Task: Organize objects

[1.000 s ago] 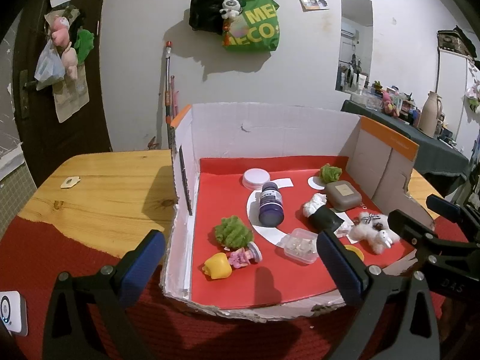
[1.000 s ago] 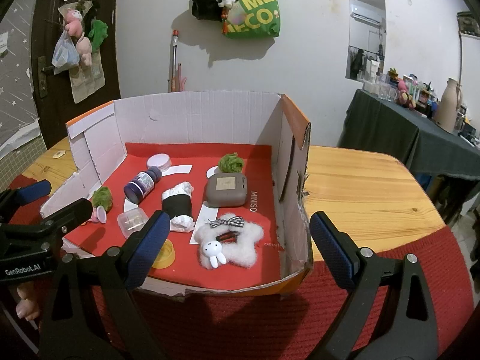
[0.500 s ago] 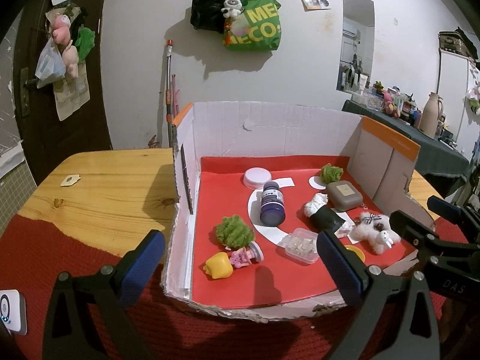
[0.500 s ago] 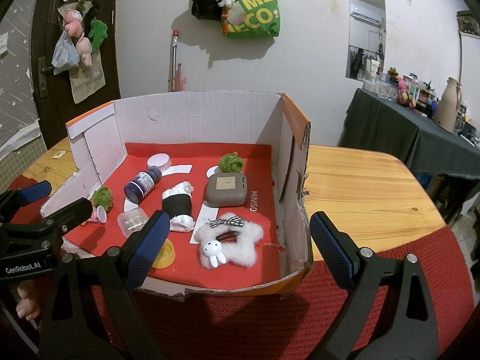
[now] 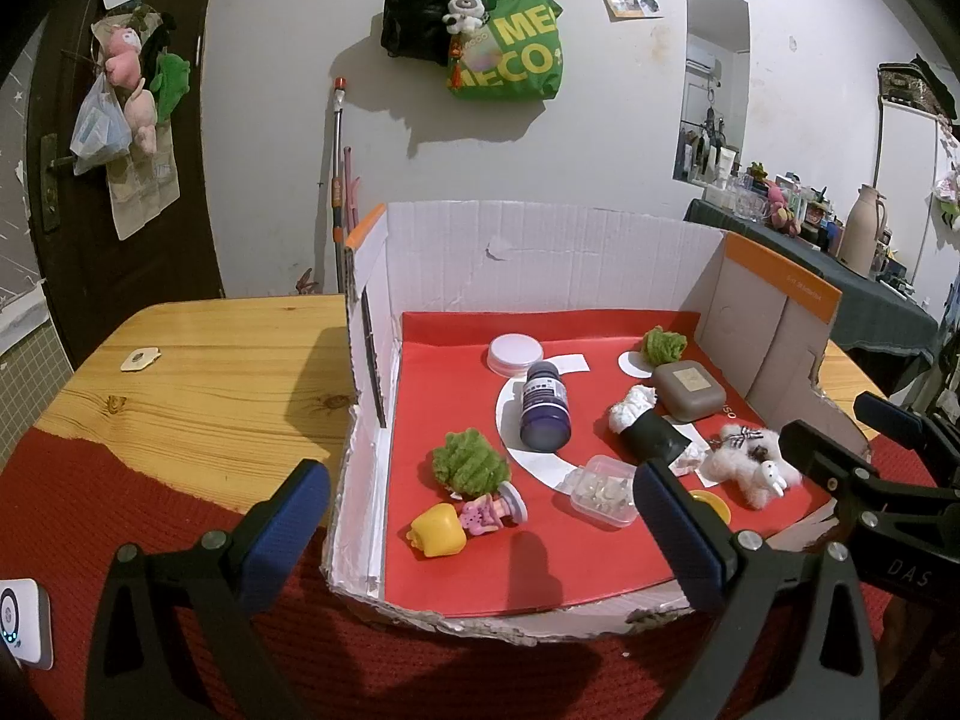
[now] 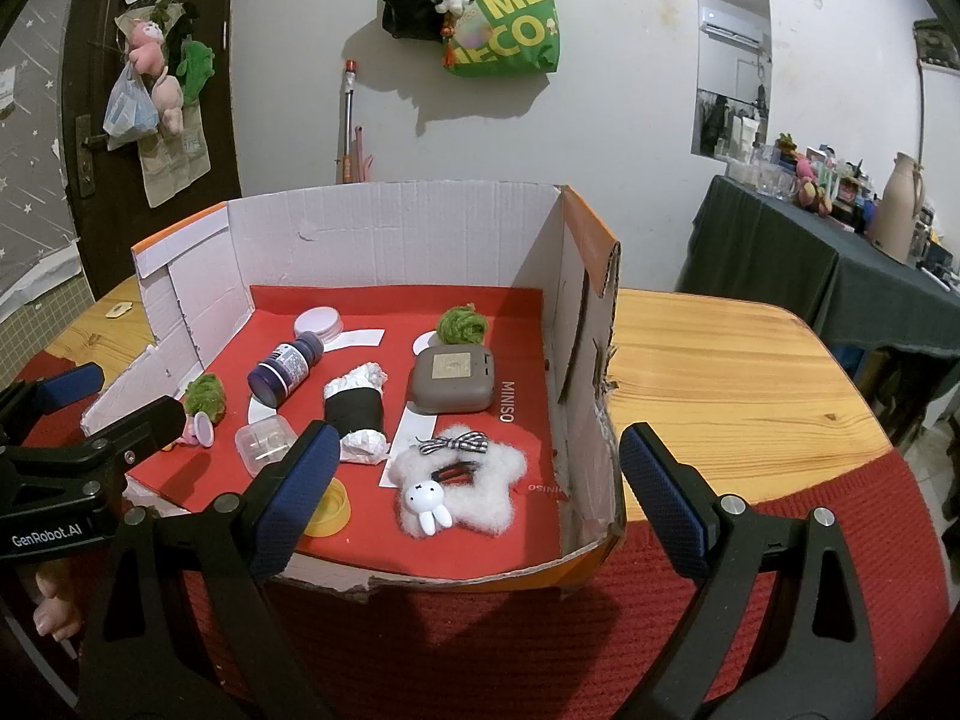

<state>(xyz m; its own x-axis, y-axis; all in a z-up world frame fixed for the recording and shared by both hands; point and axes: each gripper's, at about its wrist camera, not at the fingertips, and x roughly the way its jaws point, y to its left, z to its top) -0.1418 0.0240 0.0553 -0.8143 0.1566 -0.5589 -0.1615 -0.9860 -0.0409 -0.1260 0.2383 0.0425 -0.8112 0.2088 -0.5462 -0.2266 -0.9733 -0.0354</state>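
Objects all inside open-fronted cardboard box [image 6: 390, 228] with red liner: dark purple bottle [image 5: 543, 405] on its side mid-box, grey square case [image 6: 453, 378] right of it, fluffy white star clip [image 6: 462, 483] near box front. No sorted layout evident; progress unclear. Left tongs [image 5: 480, 531] and right tongs [image 6: 480, 495] spread wide, holding nothing, before box.

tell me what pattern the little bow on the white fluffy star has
Black-and-white check; the bow shows best in the right wrist view.

Left gripper [image 5: 480, 531]: I've edged it slightly toward the cardboard box [image 5: 540, 252]; the wall and box sit a touch lower in its view than a second ago.
Right gripper [image 6: 480, 480]: no shift I can see.
Box contents: nothing has moved.
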